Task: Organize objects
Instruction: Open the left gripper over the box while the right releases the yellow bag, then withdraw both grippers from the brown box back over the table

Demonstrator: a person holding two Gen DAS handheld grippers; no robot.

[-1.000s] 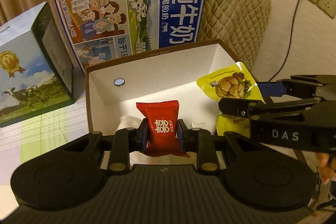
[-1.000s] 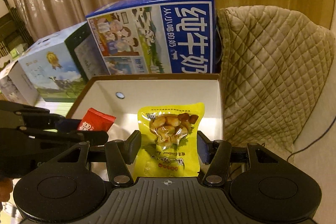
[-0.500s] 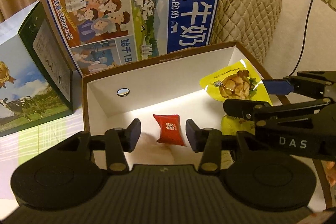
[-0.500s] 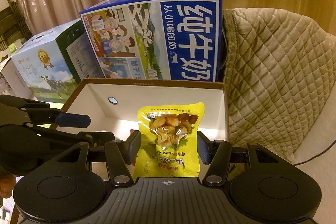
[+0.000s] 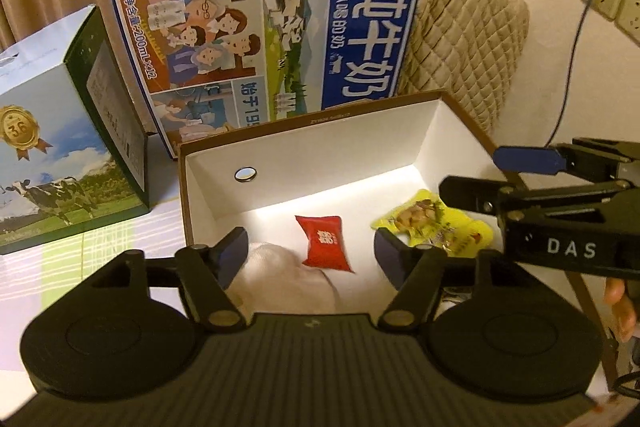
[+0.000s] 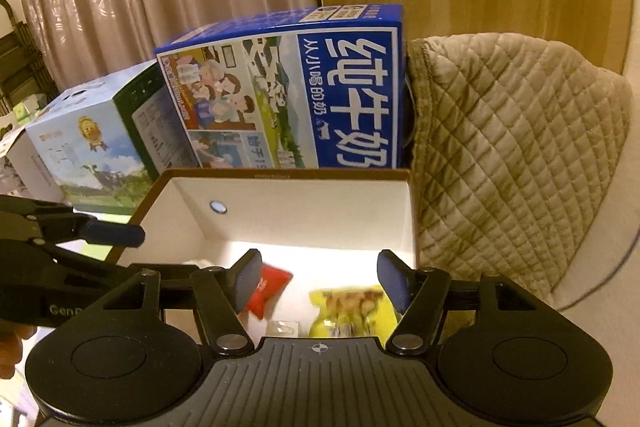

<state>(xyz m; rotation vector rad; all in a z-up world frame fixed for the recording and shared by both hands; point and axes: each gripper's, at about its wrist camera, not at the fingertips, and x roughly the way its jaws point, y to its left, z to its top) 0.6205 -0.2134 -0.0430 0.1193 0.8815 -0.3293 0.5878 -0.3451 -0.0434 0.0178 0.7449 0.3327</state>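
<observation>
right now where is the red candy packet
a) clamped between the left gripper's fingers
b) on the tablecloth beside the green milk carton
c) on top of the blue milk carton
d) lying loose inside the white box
d: the red candy packet lies on the floor of the white box, partly on a white cloth, while the left gripper is opening with its pads clear of it.
</observation>
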